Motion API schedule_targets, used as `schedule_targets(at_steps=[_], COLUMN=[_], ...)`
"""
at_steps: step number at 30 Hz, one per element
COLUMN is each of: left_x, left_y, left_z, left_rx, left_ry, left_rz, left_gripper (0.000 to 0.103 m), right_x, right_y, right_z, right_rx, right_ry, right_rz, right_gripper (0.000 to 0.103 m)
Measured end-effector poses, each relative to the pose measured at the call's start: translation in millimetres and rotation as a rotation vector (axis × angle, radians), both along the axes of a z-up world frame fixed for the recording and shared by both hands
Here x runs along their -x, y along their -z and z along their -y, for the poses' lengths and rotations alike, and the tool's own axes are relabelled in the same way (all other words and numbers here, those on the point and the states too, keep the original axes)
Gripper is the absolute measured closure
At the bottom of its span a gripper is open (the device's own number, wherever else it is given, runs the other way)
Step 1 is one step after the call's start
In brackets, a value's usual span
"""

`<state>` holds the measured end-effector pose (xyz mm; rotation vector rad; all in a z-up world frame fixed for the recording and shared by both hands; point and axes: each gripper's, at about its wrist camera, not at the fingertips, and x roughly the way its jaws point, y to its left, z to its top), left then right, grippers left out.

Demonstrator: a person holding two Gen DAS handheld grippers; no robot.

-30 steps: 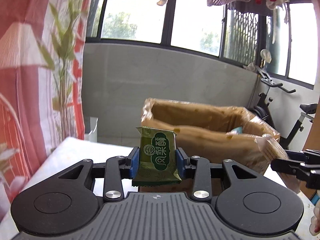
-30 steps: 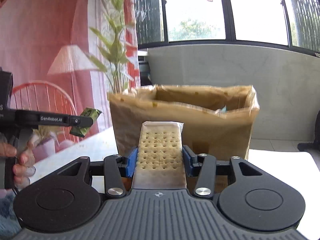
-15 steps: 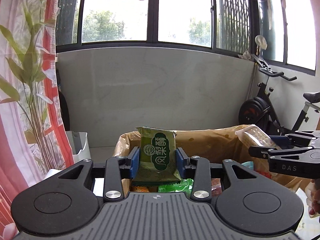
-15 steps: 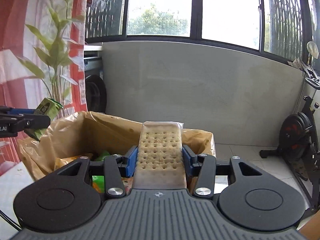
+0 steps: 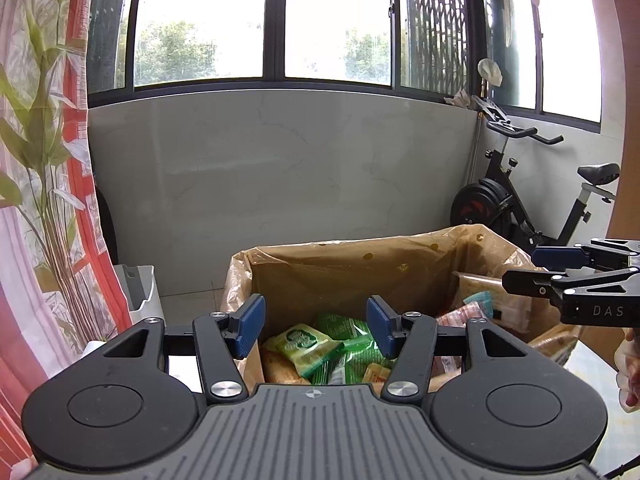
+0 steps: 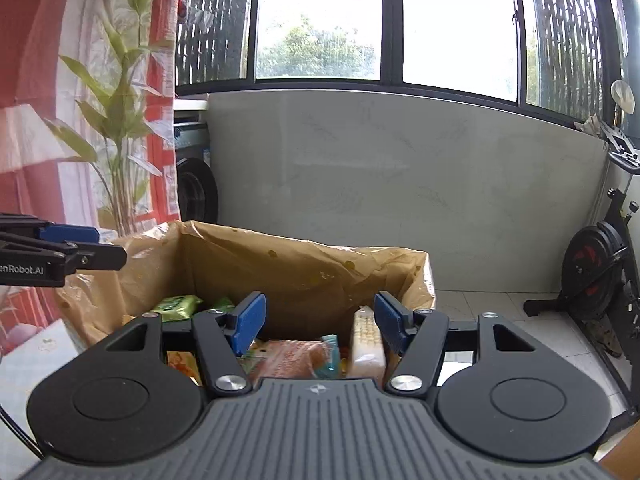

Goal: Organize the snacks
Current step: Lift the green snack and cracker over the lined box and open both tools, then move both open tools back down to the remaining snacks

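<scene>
The brown plastic-lined snack box [image 5: 360,264] hides its lower contents behind the black gripper bodies. A person's hand [image 5: 630,376] is cut off at the right edge. The black exercise bike [image 6: 600,264] runs past the frame.

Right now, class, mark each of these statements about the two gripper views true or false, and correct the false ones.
1. The left gripper clamps a green packet. False: its jaws are opening with nothing between them; the green packet lies in the box below.
2. The cardboard box is lined with clear plastic. True.
3. The right gripper is over the box with its jaws opening. True.
4. The box is empty. False: it holds several snacks, among them a pale cracker pack.
5. An exercise bike stands beyond the box. True.
</scene>
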<state>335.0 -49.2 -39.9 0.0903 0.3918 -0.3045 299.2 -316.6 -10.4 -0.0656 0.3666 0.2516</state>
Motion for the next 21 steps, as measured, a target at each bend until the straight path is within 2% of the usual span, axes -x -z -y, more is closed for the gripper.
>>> schedule_targets(at_steps=[6, 13, 18, 21], left_x=[35, 65, 72, 74], left_y=[0, 14, 36, 55], left_z=[-29, -54, -57, -58], left_rx=[0.01, 0.072, 0.073, 0.072], left_ry=[0.016, -0.002, 0.004, -0.007], left_rz=[-0.013, -0.074, -0.141, -0.186], left_gripper=[0.04, 0.04, 0.04, 0.04], right_x=[40, 86, 107, 108], right_y=[2, 16, 32, 47], right_z=[-1, -8, -12, -13], right_rx=[-0.1, -0.131, -0.133, -0.129], right_ry=[0.0, 0.02, 0.026, 0.036], right_rz=[0.024, 0.039, 0.001, -0.052], right_gripper=[0.039, 0.039, 0.039, 0.039])
